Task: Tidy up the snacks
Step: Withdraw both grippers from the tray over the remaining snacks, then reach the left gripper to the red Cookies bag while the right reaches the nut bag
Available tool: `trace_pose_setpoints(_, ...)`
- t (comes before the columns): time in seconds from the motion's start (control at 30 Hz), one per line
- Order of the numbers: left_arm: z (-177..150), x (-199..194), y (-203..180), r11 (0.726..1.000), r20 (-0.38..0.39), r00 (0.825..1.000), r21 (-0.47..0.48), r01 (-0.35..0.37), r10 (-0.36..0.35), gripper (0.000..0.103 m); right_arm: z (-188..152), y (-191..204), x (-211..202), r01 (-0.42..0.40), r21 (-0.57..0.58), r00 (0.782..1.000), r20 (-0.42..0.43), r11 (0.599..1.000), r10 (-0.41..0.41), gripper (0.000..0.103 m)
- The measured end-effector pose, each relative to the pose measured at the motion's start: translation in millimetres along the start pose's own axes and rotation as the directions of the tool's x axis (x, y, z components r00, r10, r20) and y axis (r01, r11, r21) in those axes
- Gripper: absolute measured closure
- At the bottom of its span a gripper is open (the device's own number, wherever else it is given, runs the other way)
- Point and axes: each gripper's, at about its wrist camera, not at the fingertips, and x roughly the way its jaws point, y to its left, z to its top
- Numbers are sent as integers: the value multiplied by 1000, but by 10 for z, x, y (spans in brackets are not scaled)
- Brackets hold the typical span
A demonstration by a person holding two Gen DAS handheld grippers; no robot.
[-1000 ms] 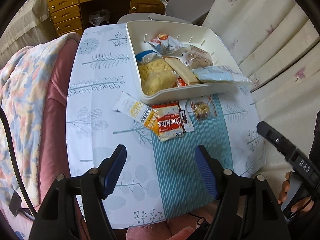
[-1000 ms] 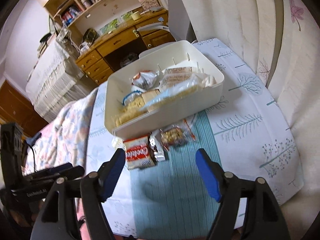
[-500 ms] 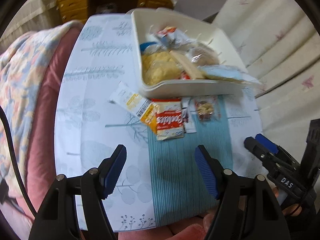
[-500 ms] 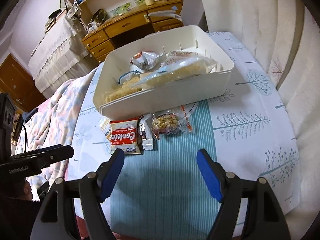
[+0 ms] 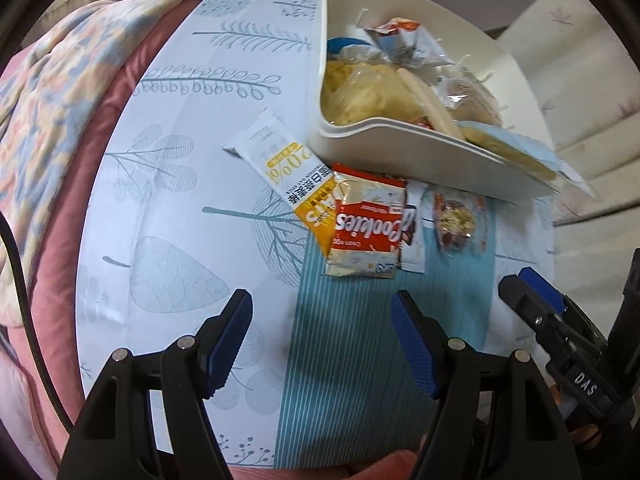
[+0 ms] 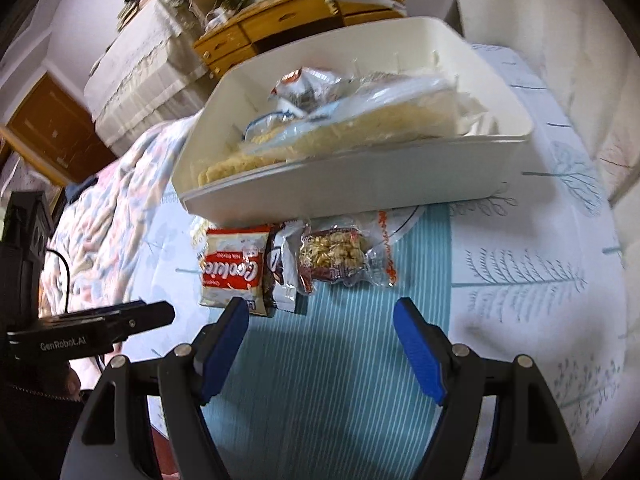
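While both grippers hang open and empty over the tablecloth, the cookie packet lies ahead of the left gripper, touching the white bin; the nut packet lies just ahead of the right gripper.

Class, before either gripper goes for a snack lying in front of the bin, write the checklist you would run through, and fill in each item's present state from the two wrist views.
1. Left gripper empty, pads apart: ok.
2. Right gripper empty, pads apart: ok.
3. Loose snacks in reach on the table: ok. The cookie pack, nut pack, a dark-and-white packet and a yellow-and-white sachet lie in front of the bin.
4. Packs lying separately: not ok. The cookie pack overlaps the sachet, and the dark-and-white packet touches it.
5. Room in the bin: not ok. One flat bag already overhangs its rim.
6. Grippers clear of each other: ok; they stand side by side, apart.
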Motion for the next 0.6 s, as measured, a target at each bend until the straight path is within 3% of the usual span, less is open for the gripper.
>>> trace_pose_setpoints(0.17, 46, 145, -135, 998, -3, 998, -8, -58, 58, 27, 56, -24, 210, 0, -72, 999, -33, 997, -2, 27)
trace_pose_setpoints(0.6, 298, 483, -453, 983, -53, 982, -5, -182, 181, 24, 185, -66, 504, 4, -197, 1000, 3, 980, -3, 27)
